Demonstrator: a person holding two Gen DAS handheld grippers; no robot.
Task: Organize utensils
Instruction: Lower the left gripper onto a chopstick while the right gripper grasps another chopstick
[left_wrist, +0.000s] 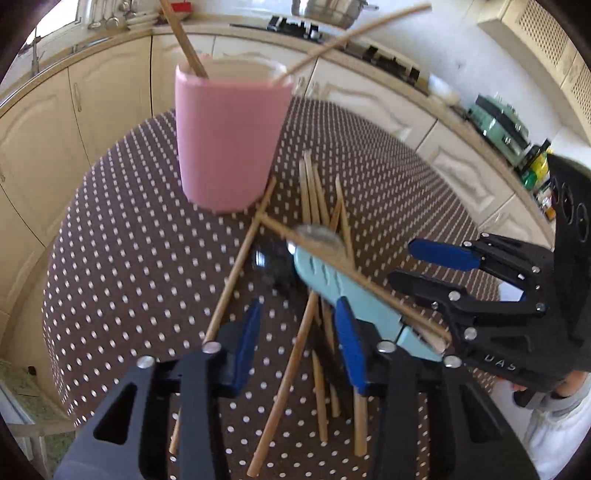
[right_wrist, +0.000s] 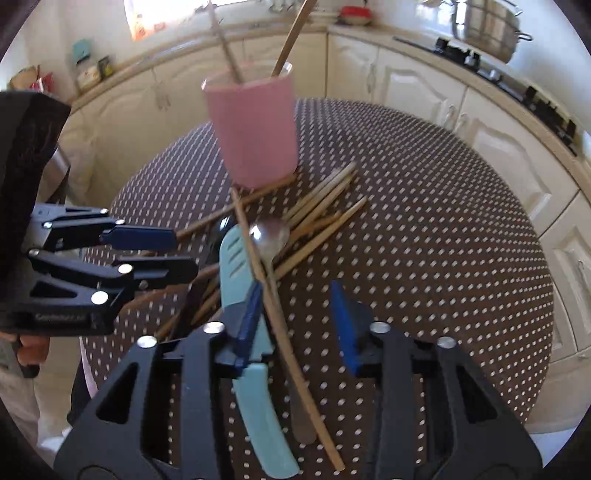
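The cup (left_wrist: 229, 136) was plain pink with a paler rim. The tablecloth (left_wrist: 122, 258) was dark brown, patterned all over with small white dots. The chopsticks (left_wrist: 314, 192) were light tan wood. One utensil (right_wrist: 236, 273) was pale blue-green, and the spoon (right_wrist: 269, 236) shiny silver. Both the left gripper (left_wrist: 299, 332) and right gripper (right_wrist: 295, 314) were black with blue pads. The cabinets (left_wrist: 48, 122) were cream.

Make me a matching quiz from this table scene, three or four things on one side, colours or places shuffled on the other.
Things:
1. cup
2. knife
3. metal spoon
4. tablecloth

Descriptions:
A. brown with white dots
B. light blue, lying in the pile
C. pink, holding two sticks
D. shiny, bowl facing up among loose sticks

Pairs: 1-C, 2-B, 3-D, 4-A
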